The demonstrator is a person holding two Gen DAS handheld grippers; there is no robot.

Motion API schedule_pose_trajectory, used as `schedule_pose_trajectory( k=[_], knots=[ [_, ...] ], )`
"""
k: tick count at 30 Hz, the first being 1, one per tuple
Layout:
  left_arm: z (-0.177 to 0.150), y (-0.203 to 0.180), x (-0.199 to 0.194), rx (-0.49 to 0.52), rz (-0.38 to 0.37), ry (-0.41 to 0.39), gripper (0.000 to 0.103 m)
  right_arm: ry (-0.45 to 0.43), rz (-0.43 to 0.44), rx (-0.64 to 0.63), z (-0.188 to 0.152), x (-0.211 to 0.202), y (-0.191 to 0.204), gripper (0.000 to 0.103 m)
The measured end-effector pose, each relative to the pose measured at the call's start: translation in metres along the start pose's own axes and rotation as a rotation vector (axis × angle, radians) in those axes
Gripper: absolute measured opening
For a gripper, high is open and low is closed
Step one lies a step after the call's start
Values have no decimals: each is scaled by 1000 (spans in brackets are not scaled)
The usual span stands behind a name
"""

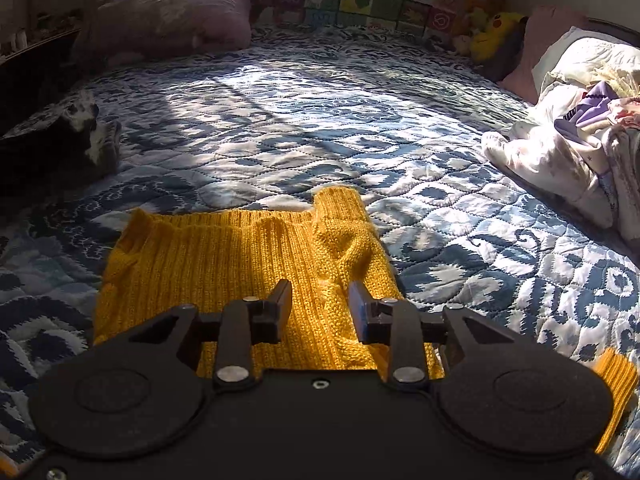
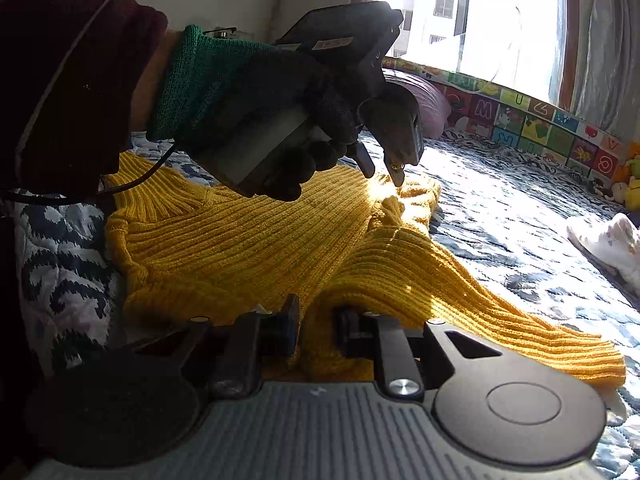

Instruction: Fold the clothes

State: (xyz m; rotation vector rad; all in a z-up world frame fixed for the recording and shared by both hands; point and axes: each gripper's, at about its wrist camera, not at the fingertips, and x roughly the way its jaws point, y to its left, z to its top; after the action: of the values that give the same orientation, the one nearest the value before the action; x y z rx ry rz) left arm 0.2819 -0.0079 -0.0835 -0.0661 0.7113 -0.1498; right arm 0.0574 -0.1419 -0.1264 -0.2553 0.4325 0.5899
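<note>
Here, a blue-and-white patterned quilt (image 1: 320,128) covers the bed, sunlit across its middle. On it, at 6 o'clock in the left wrist view, lies a yellow knit sweater (image 1: 240,264), partly folded, a sleeve trailing toward 4 o'clock in the right wrist view. A pile of pale bedding (image 1: 568,152) sits at 3 o'clock, a mauve pillow (image 1: 172,20) at 11 o'clock, and a yellow plush toy (image 1: 494,34) at 1 o'clock beside an alphabet mat (image 1: 352,0). The left gripper (image 1: 320,300), held in a dark-gloved hand (image 2: 288,120), hangs over the sweater with fingers spread and nothing between them. The right gripper (image 2: 318,320) has its fingers clenched on a raised ridge of the sweater.
</note>
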Motion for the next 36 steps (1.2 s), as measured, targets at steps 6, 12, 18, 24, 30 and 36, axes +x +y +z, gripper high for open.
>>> schedule_pose_trajectory(
  k=[6,12,18,24,30,36],
  knots=[
    [-20,-18,-23,92,-148,45,30,-8,9,12,5,-21,-2,33],
    [-43,-14,-25,110,-189,115,30,3,43,-10,-2,-28,5,41],
    [-51,-12,-46,104,-163,64,30,25,116,-37,-5,-2,20,54],
    [-57,-36,-46,237,-165,149,47,12,107,-54,-6,-8,22,54],
    [-40,-65,-63,321,-206,133,49,0,88,-69,-6,-20,26,55],
    [-30,-125,-39,444,-361,231,55,1,91,-92,-9,-13,36,65]
  ],
)
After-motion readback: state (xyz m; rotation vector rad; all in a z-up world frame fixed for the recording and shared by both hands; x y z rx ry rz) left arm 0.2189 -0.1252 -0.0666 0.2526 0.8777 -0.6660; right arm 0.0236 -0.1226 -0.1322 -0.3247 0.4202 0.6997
